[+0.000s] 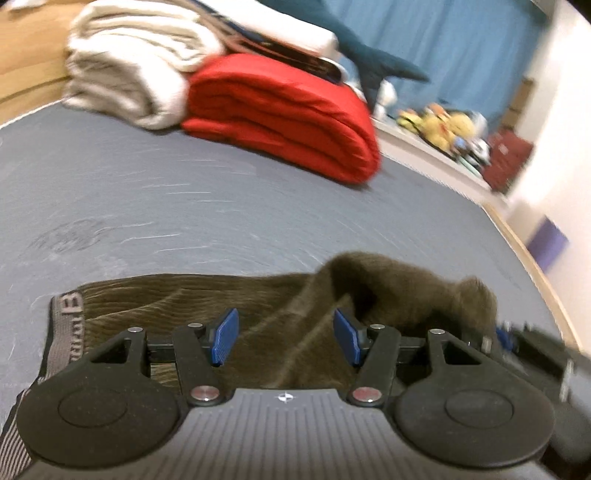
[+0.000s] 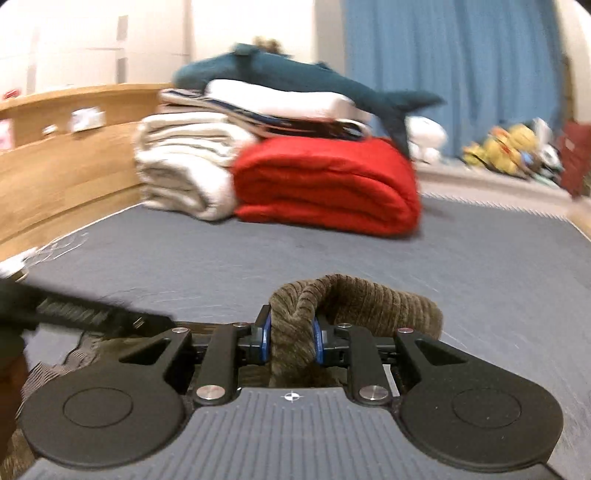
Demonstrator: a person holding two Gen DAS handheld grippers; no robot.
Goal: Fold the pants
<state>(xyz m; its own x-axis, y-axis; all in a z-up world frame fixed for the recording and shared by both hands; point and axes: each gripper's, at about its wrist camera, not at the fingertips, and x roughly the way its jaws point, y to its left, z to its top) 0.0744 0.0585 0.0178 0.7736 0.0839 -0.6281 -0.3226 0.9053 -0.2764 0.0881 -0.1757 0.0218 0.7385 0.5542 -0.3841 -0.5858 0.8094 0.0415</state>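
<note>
Clearly the right gripper is clamped on a bunched ridge of the brown corduroy pants, whose cloth loops up ahead of its blue pads and droops off to their right. Meanwhile the left gripper stands released, nothing pinched, with the pants spread flat on the grey mattress beneath and just ahead of it, their grey waistband at its left. Soft, light and limp, this fabric will likely sag wherever unsupported, so that firmer waistband looks the safer hold.

Grey mattress, wooden bed frame, blue curtain, white wall.
</note>
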